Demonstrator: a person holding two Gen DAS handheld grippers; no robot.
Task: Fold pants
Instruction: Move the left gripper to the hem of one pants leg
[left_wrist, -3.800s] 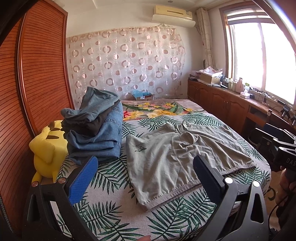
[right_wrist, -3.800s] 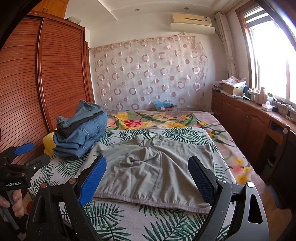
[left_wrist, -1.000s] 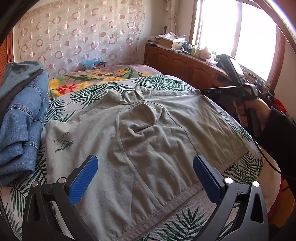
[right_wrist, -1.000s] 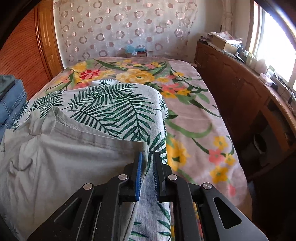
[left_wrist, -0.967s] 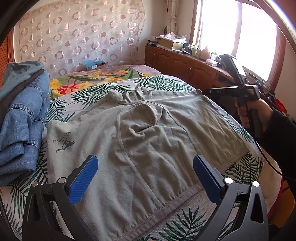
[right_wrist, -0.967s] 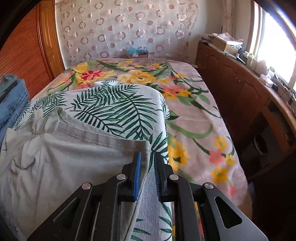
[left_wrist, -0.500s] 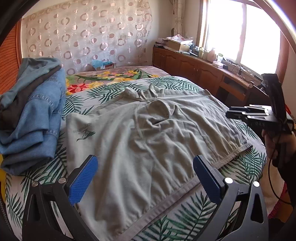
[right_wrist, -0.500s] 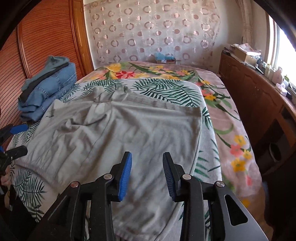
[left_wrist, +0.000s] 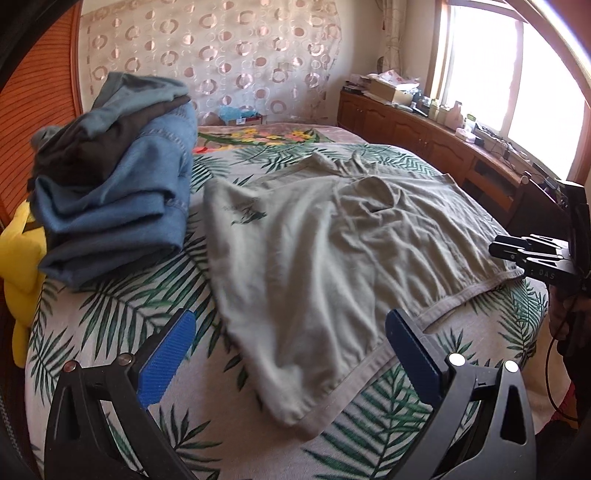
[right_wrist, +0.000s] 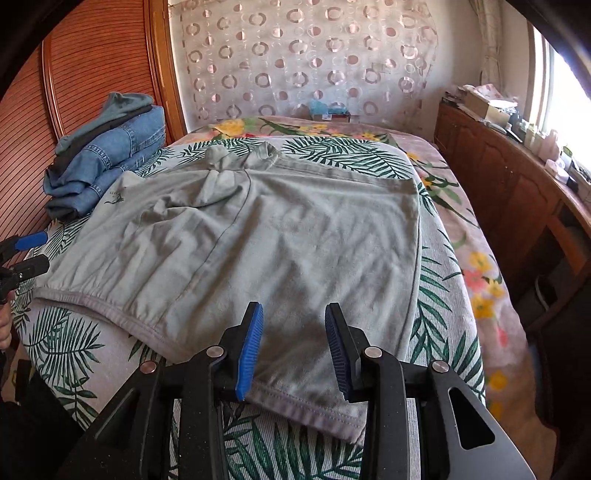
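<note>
The grey pants lie spread out flat across the near half of the bed, waistband along the front edge, legs running toward the far side, and the crotch area rumpled into a small peak. No fold is in them yet — this looks like the very start, with the cloth laid out and both tools lining up for a first grab.

The right gripper hovers low over the near right corner of the waistband, jaws partly open with nothing between them, the hem just below the blue pads. The left gripper hangs above the near left corner, jaws spread wide and empty, the bunched end of the waistband sitting right in the gap's line of sight.

Next move, by my read: each tool has to drop onto its own corner and pinch both layers of the band — then carry one side across to lay leg on leg. That crumpled centre may want smoothing first, or the fold could come out lumpy.

Off to the left, a stack of folded jeans sits just beside the pants, with a yellow plush toy behind it against the wooden wardrobe.
</note>
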